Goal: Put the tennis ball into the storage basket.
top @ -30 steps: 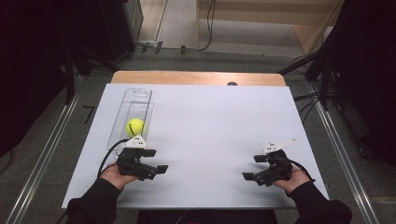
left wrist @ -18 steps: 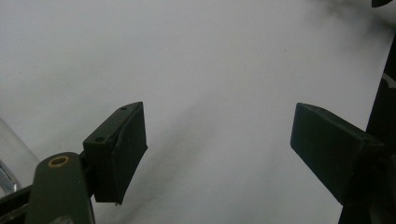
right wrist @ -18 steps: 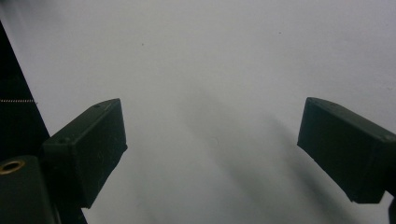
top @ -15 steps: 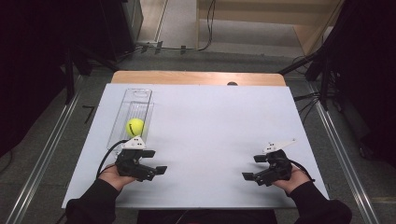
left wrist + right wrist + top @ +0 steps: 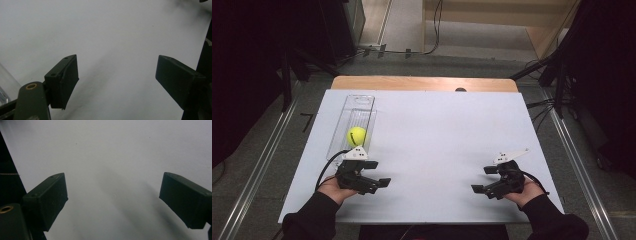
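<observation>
At about ten o'clock on the white table (image 5: 437, 140), a yellow tennis ball (image 5: 357, 135) sits inside the near end of a long clear plastic tray (image 5: 360, 101) that runs away toward twelve. The ball lies just beyond the left tongs (image 5: 379, 182), at roughly their twelve o'clock, close but not touching them.

Both hands rest low on the near edge. The left tongs (image 5: 116, 82) stand spread with nothing but bare table between the black pads. The right tongs (image 5: 113, 202), well apart at about four o'clock of the table (image 5: 479, 189), are likewise spread and empty.

The ball should be light, with a felt cover that grips well against hard pads, so slipping is a small worry. It is springy rather than fragile; a firm squeeze will dent it slightly and do no harm. Its roundness is the real difficulty: it will likely roll along the tray at a glancing touch. The best hold seems to be across its widest middle, pads on opposite sides, coming down from above between the tray walls. The tray looks thin and light, and may well slide or tip if nudged.
</observation>
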A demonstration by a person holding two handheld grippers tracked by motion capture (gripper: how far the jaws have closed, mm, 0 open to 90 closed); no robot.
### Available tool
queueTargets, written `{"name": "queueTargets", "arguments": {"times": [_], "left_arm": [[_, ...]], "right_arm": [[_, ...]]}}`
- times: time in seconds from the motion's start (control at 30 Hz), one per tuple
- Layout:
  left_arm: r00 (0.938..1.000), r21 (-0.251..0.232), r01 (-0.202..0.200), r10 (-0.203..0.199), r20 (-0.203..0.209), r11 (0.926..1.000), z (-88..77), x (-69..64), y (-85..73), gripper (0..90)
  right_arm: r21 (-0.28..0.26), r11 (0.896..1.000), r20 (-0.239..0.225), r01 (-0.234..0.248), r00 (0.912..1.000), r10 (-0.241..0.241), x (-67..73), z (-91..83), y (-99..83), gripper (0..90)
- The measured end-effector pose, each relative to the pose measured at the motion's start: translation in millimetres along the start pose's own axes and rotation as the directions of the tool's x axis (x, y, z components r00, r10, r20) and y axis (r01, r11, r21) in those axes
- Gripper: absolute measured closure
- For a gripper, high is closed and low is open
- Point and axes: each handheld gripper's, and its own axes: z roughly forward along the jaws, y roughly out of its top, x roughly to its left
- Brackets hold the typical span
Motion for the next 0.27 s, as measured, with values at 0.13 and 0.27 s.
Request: {"name": "queueTargets", "arguments": {"times": [0.13,0.27], "left_arm": [[1.0,0.003,-0.001,0.001,-0.002,1.0,0.0,-0.1,0.0,19.3],[1.0,0.004,-0.003,0.003,-0.002,1.0,0.0,-0.1,0.1,19.3]], "right_arm": [[0.0,1.0,0.001,0.0,1.0,0.0,0.1,-0.1,-0.1,6.2],[-0.001,1.0,0.004,-0.003,1.0,0.003,-0.1,-0.4,-0.1,6.2]]}}
